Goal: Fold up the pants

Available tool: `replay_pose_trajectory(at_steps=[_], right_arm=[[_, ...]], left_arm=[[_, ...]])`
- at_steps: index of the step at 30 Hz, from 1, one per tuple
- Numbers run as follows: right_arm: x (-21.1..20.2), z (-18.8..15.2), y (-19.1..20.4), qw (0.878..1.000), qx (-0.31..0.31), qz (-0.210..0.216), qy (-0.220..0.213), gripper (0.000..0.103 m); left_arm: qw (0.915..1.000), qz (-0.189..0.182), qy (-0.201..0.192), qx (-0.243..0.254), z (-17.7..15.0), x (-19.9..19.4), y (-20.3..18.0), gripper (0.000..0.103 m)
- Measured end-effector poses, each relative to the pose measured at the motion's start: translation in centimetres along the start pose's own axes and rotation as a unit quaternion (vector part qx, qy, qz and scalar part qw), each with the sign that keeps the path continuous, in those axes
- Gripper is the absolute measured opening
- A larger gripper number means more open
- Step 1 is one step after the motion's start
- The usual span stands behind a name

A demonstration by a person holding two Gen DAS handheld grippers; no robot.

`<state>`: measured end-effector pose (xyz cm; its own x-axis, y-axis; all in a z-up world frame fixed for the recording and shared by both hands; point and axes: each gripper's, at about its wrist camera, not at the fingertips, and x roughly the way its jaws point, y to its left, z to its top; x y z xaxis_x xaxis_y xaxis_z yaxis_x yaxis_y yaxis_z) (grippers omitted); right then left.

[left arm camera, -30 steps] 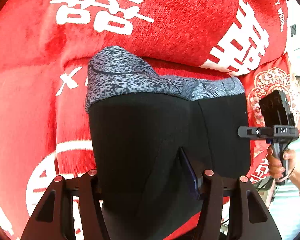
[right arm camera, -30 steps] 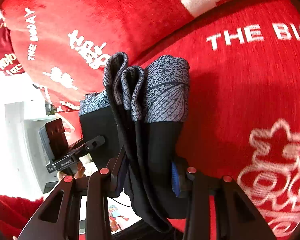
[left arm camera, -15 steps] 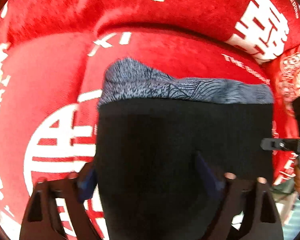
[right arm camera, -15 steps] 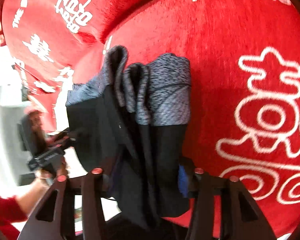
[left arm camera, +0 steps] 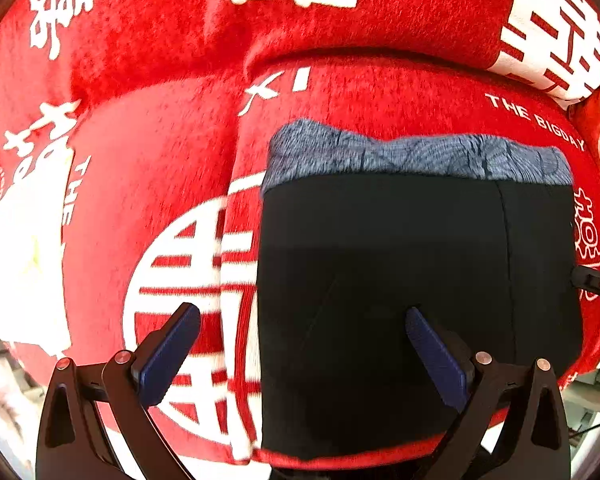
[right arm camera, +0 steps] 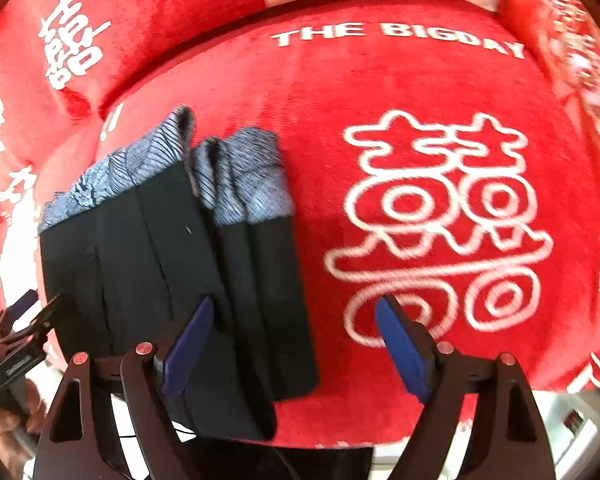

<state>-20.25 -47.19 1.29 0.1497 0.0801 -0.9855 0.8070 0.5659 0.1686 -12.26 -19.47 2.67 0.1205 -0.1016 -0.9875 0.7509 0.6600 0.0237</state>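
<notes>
The folded black pants [left arm camera: 400,280] with a grey patterned waistband [left arm camera: 416,156] lie flat on the red sofa seat [left arm camera: 160,152]. My left gripper [left arm camera: 302,340] is open, its blue pads spread over the pants' near left edge. In the right wrist view the pants [right arm camera: 172,256] lie as a layered stack at the left, waistband [right arm camera: 248,176] away from me. My right gripper [right arm camera: 296,340] is open and holds nothing, its left pad over the stack's near right edge and its right pad over bare red fabric.
The seat cushion [right arm camera: 420,120] is red plush with white characters and "THE BIGDAY" lettering. A red backrest [left arm camera: 300,12] rises behind it. A patterned cushion [right arm camera: 572,52] sits at the far right. The seat's front edge [right arm camera: 380,432] is right below my grippers.
Both grippers have opened and let go of the pants. The pants have dropped from hanging in the air to lying flat on the seat. Both grippers have pulled back slightly.
</notes>
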Motion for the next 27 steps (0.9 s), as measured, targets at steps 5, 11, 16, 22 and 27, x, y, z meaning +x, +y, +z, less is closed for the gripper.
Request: replay_pose_trajectory(at_steps=[5, 11, 16, 22, 27], right_arm=[[-1.9, -1.9, -0.1, 0.999, 0.016, -0.029, 0.000, 0.087], [-4.3, -3.8, 2.2, 0.999, -0.005, -0.026, -0.020, 0.103], [-6.0, -5.0, 4.2, 0.999, -0.024, -0.027, -0.018, 0.103], [-8.6, -7.6, 5.7, 0.999, -0.027, -0.041, -0.017, 0.103], [-10.2, -8.8, 6.7, 0.998, -0.022, -0.052, -0.019, 0.103]], left_arm=[[0.9999, 0.001, 0.009, 0.010, -1.9, -1.9, 0.0, 0.103], [0.9999, 0.000, 0.012, 0.010, -3.8, -4.5, -0.5, 0.103], [0.9994, 0.003, 0.028, 0.019, -5.0, -6.4, -1.2, 0.103], [0.9992, 0.010, 0.026, 0.029, -5.5, -8.8, -1.2, 0.103], [0.9989, 0.009, 0.019, 0.041, -5.9, -10.5, -1.2, 0.103]])
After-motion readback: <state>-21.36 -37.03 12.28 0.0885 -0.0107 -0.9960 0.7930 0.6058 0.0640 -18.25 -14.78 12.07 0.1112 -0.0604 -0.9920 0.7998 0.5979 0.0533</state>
